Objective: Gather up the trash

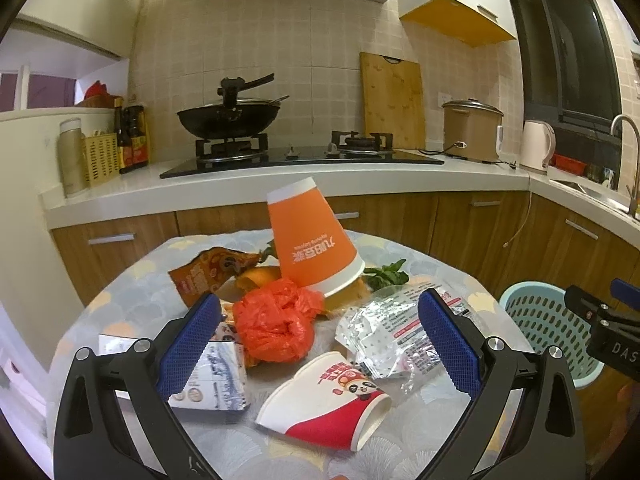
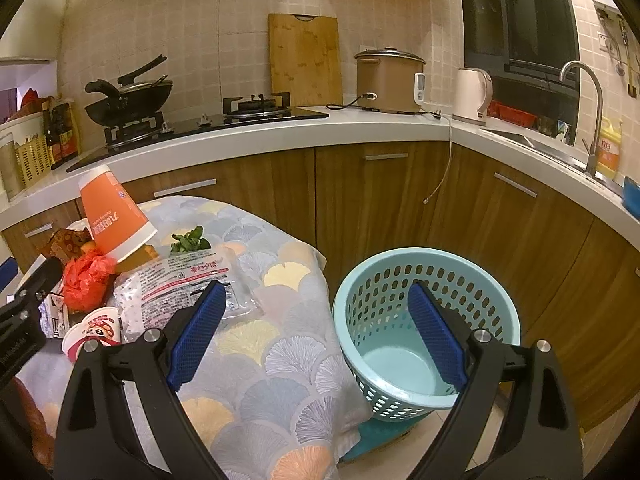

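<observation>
Trash lies on a cloth-covered table (image 1: 132, 288). An upturned orange paper cup (image 1: 312, 240) stands at the back, a crumpled orange plastic bag (image 1: 276, 324) in the middle, a red-and-white paper cup (image 1: 328, 400) on its side in front. A silver wrapper (image 1: 396, 328) lies on the right, a brown snack bag (image 1: 208, 272) and a white carton (image 1: 216, 376) on the left. My left gripper (image 1: 320, 308) is open above the pile, empty. My right gripper (image 2: 316, 296) is open and empty, between the table edge and a light blue basket (image 2: 424, 320) on the floor.
Green leaves (image 1: 388, 274) and orange peel (image 1: 256, 276) lie behind the bag. The kitchen counter (image 1: 280, 184) with a stove, wok (image 1: 228, 120) and rice cooker (image 1: 472, 132) runs behind the table. Wooden cabinets (image 2: 380, 200) stand behind the basket. The sink (image 2: 560, 148) is at the right.
</observation>
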